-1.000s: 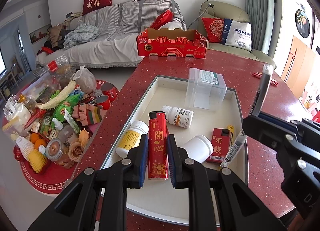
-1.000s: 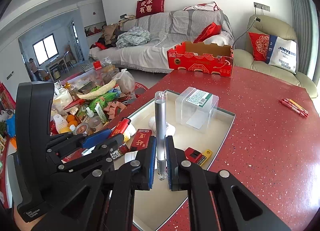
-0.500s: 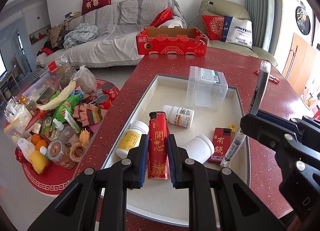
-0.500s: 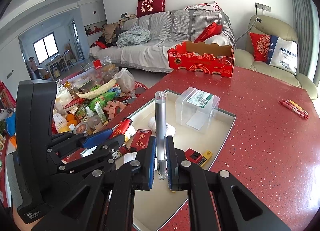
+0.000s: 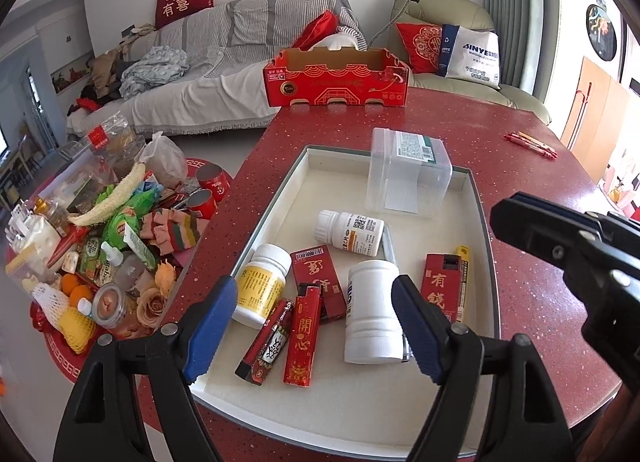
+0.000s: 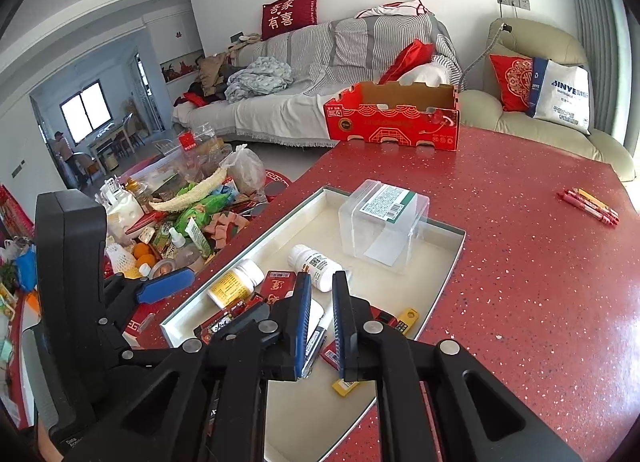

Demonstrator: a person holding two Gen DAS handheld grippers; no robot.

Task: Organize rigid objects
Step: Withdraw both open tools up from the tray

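My left gripper (image 5: pixel 314 326) hangs over the near end of the white tray (image 5: pixel 489 262), its jaws opening wide. The red lighter (image 5: pixel 302 338) lies flat in the tray between the blue pads, touching neither. Beside it lie a dark red lighter (image 5: pixel 266 342), a yellow-label bottle (image 5: pixel 262 286) and a white bottle (image 5: pixel 372 314). My right gripper (image 6: pixel 322 322) is over the tray's near right, shut with only a slit between its pads and nothing held. Seen through that slit, the silver pen (image 6: pixel 316 342) lies in the tray.
The tray also holds a clear plastic box (image 5: pixel 408 177), a third bottle (image 5: pixel 352 232) and red packs (image 5: pixel 440 294). A red cardboard box (image 5: pixel 336 77) stands at the table's far edge. Red pens (image 5: pixel 530 141) lie far right. A cluttered low table (image 5: pixel 100 254) is at the left.
The left gripper has opened and let go of the red lighter, which now lies in the tray. The silver pen no longer stands upright in the right gripper; it lies in the tray.
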